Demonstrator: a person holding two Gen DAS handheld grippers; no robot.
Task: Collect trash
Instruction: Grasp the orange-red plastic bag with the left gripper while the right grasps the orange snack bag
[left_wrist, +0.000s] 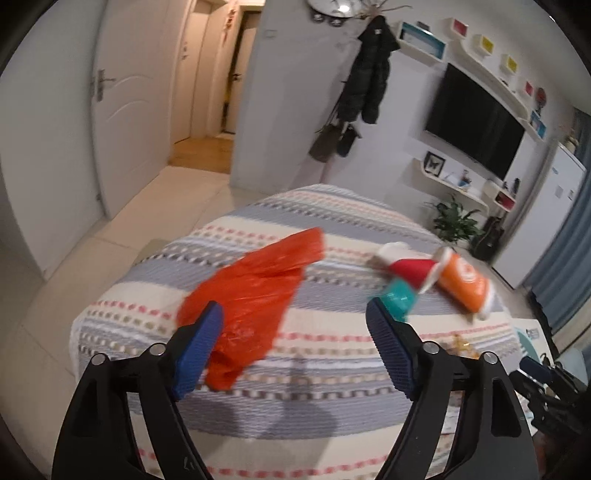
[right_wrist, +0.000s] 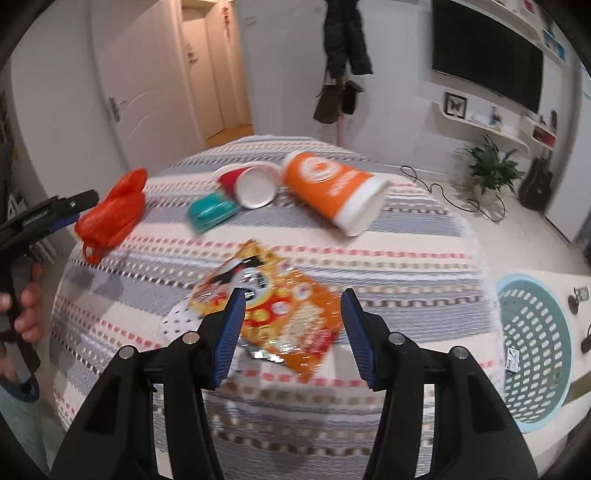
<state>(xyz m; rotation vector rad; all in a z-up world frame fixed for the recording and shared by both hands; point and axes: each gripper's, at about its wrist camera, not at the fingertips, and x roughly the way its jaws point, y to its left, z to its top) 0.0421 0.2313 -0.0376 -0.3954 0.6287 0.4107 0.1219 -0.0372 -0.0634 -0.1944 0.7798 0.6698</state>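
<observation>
Surface: a striped cover (right_wrist: 406, 258), carrying all the trash on view.

Item 1. Red plastic bag (left_wrist: 255, 291), crumpled, at 10 o'clock on the cover in the right wrist view. The left gripper (left_wrist: 293, 325) hung over it with fingers spread wide; the left blue pad (left_wrist: 199, 350) overlapped the bag's edge, contact uncertain.

Item 2. Orange snack wrapper (right_wrist: 284, 314), flat, at 6 o'clock near the front edge. The right gripper (right_wrist: 293, 325) was poised above it, fingers wide apart and holding nothing.

Item 3. Orange paper cup (right_wrist: 332, 188), on its side at 1 o'clock, mouth toward 4 o'clock. It bore a round white emblem and white lettering, too blurred to read.

Item 4. Red-and-white cup (right_wrist: 251, 184), on its side at 12 o'clock, just beside the orange cup.

Item 5. Teal packet (right_wrist: 210, 214), touching the red-and-white cup at its 8 o'clock.

Receptacle: perforated teal basket (right_wrist: 532, 354), off the cover at 3 o'clock. A small scrap appeared to lie inside; otherwise it looked nearly empty.

Progress, as judged: early. All five items lay uncollected, and neither gripper had closed on anything. Bag and wrapper seemed first in line. The wrapper's print showed food pictures and a dark label, none of it legible.
</observation>
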